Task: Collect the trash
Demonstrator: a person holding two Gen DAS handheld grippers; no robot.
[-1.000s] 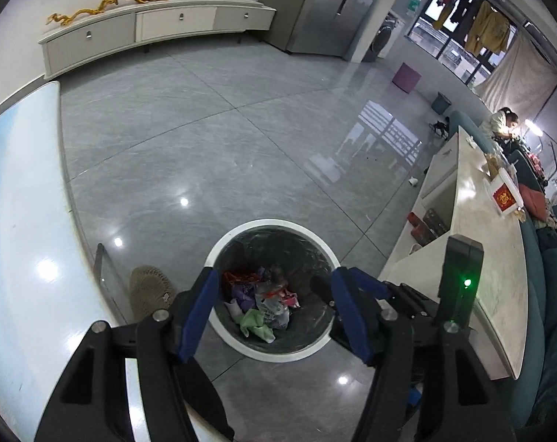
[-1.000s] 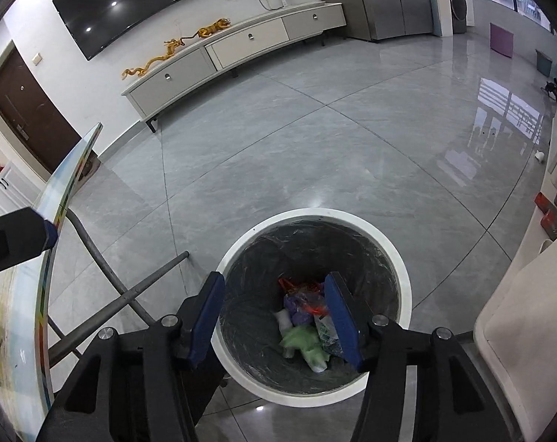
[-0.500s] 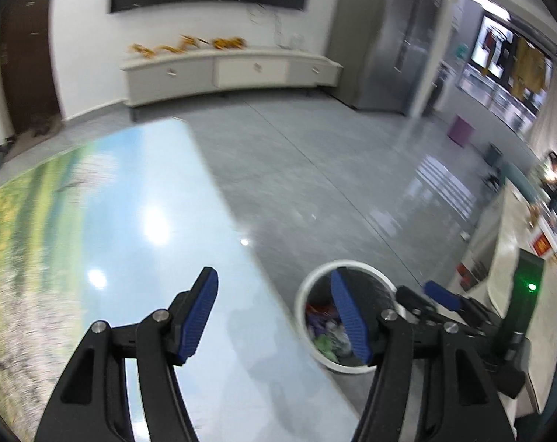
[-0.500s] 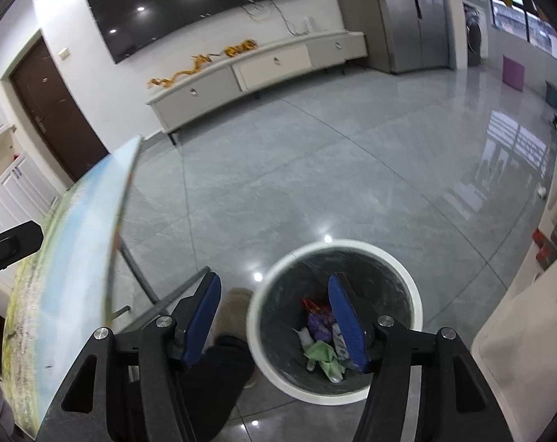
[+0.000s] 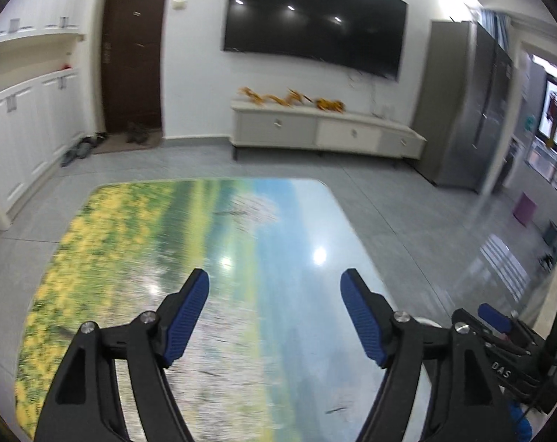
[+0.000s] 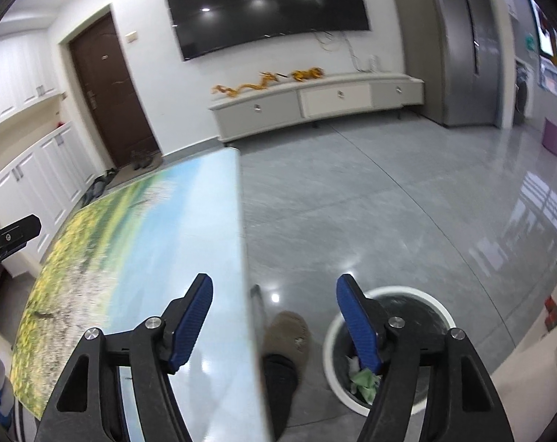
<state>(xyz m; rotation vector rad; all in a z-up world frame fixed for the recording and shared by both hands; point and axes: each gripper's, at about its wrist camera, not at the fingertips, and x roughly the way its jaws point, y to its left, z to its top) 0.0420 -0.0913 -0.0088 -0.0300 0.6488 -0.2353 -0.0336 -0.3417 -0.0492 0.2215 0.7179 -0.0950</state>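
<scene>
My left gripper (image 5: 274, 294) is open and empty, held over the table (image 5: 167, 250) with the printed landscape top. No trash shows on the table in this view. My right gripper (image 6: 274, 300) is open and empty, above the table's right edge (image 6: 241, 243). The white-rimmed trash bin (image 6: 437, 302) stands on the floor to the right of the table, partly hidden behind my right finger. Crumpled green and white trash (image 6: 363, 381) lies inside it. The right gripper's body also shows at the lower right of the left wrist view (image 5: 507, 346).
A slippered foot (image 6: 289, 335) rests on the floor between table and bin. A low white TV cabinet (image 5: 326, 132) and a wall TV (image 5: 315, 18) stand far behind. A pale counter edge (image 6: 536, 386) lies right of the bin. A fridge (image 6: 466, 44) stands at the back right.
Both grippers have lifted and swung left, away from the bin toward the table. The left view now looks across the tabletop; the bin has slid to the right view's lower right.
</scene>
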